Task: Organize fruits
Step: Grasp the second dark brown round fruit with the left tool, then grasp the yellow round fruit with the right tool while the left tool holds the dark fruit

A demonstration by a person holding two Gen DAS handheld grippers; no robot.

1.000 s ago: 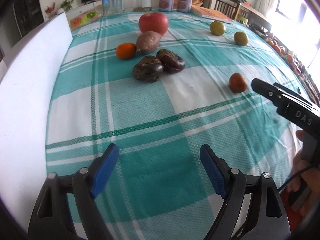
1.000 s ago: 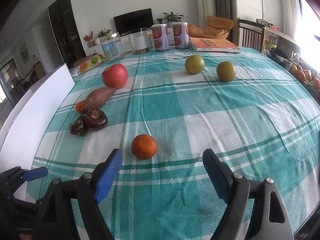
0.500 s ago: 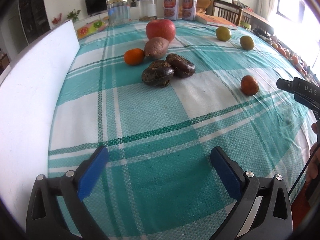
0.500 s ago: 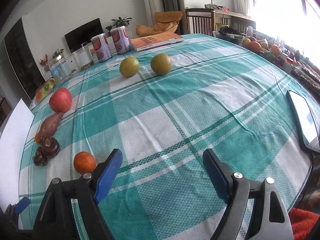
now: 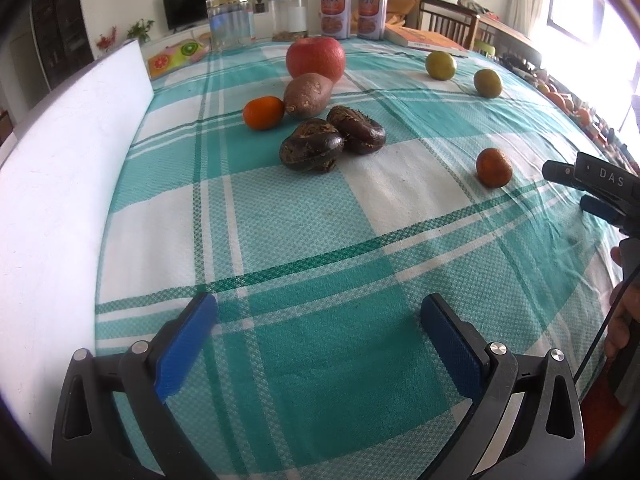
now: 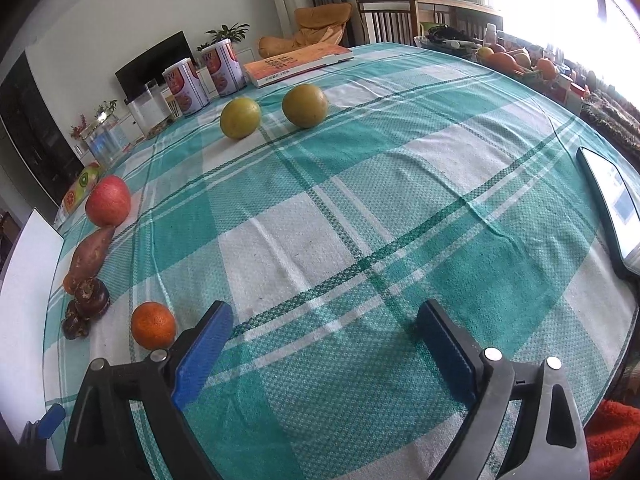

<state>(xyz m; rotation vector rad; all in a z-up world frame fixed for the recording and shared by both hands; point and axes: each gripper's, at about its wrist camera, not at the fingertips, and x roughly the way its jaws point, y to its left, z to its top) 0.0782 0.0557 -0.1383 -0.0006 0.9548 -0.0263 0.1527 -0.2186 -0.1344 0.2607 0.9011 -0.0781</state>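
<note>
Left wrist view: left gripper (image 5: 318, 320) jaws wide apart, nothing between them, over the checked surface (image 5: 360, 360). Apple (image 5: 315, 59), sweet potato (image 5: 307, 94) and one orange (image 5: 263, 112) cluster far centre; second orange (image 5: 493, 167) lies apart, right. Right gripper (image 6: 324, 330) jaws opening, empty; two green fruits (image 6: 240, 117) well beyond.

The right gripper (image 6: 322, 330) hangs over the tabletop (image 6: 400, 184) with its jaws opening and only checked cloth between them. Just left of its left pad lies a small orange (image 6: 153, 325). Further left, along the edge, sit two dark brown fruits (image 6: 86, 306), a sweet potato (image 6: 89, 256) and a red apple (image 6: 108, 201). Two yellow-green fruits (image 6: 272, 111) rest side by side farther back, before two cans (image 6: 204, 76) and an orange book (image 6: 298, 63). A phone (image 6: 612, 204) lies at the right edge.
</note>
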